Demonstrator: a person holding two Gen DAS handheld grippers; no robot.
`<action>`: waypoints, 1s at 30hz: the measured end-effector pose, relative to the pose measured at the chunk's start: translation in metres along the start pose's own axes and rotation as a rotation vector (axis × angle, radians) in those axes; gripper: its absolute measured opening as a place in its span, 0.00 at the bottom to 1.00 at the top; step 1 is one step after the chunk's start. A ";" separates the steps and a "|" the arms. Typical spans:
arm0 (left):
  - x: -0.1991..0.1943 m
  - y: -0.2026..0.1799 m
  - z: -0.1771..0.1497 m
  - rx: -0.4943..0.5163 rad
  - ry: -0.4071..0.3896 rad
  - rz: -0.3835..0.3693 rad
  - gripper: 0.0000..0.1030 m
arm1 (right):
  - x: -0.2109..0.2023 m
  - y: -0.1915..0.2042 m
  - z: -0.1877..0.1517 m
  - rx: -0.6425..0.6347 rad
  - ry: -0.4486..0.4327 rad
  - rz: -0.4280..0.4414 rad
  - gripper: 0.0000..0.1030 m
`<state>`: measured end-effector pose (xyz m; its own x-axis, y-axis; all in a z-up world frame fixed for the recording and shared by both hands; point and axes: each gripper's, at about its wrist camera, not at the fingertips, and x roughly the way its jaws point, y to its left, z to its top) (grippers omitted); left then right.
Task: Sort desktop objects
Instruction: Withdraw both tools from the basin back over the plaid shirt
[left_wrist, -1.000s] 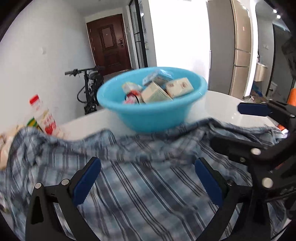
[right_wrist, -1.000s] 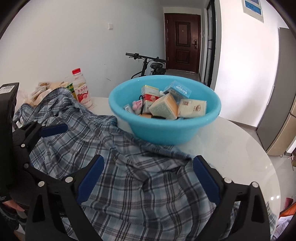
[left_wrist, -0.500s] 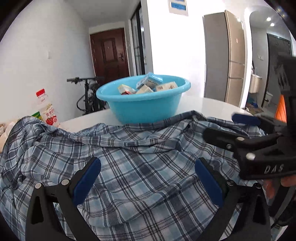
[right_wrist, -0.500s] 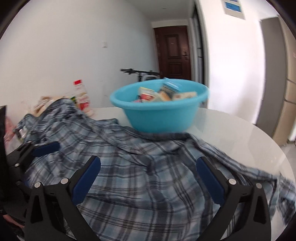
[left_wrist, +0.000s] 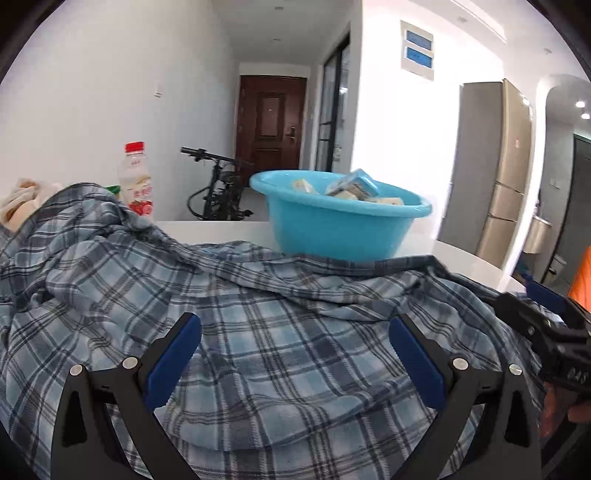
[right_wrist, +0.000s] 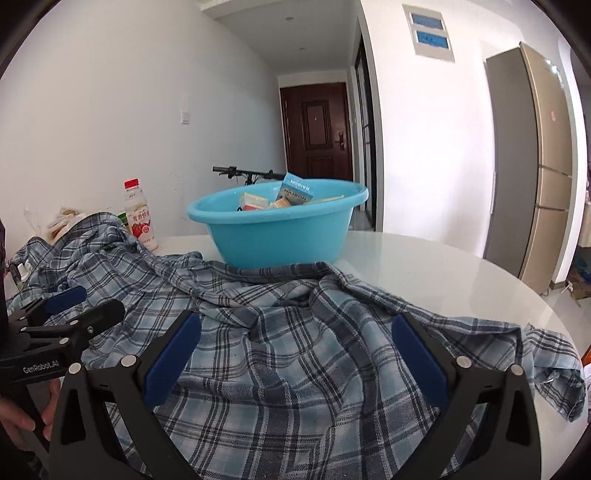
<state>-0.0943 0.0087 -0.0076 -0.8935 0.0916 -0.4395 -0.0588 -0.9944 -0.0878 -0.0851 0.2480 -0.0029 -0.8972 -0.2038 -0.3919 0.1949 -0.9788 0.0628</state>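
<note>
Both tools hover low over the cloth with nothing in them. The right tool (right_wrist: 295, 354) has its blue-padded jaws spread as wide as they go, the crumpled fabric lying beneath and between them without being pinched. The left tool (left_wrist: 295, 354) is spread much the same and grips nothing either; its pads sit just above the folds. Each hand seems placed at one side of the cloth, which I take as lining up to catch it at two spots so it can be lifted and straightened.

The thing they are over is a blue-and-grey plaid shirt (right_wrist: 280, 332), rumpled across the near half of the round white table (right_wrist: 424, 269), one edge trailing toward the rim at the right. Its far edge touches the base of a turquoise plastic basin (right_wrist: 277, 240) that holds small cartons and packets, apparently things already gathered. Left of the basin stands a red-capped drink bottle (right_wrist: 138, 218), just behind the shirt's bunched-up part.
</note>
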 end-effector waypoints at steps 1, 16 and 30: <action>-0.001 0.001 -0.001 -0.005 -0.004 0.001 1.00 | -0.001 0.002 0.000 -0.008 -0.010 -0.009 1.00; -0.033 -0.021 -0.006 0.095 -0.165 0.028 1.00 | -0.020 0.009 0.000 -0.047 -0.119 -0.072 1.00; -0.034 -0.018 -0.006 0.088 -0.164 0.045 1.00 | -0.020 0.008 0.000 -0.044 -0.113 -0.075 1.00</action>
<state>-0.0605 0.0243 0.0038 -0.9563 0.0446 -0.2889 -0.0497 -0.9987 0.0104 -0.0652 0.2441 0.0057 -0.9485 -0.1330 -0.2876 0.1401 -0.9901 -0.0041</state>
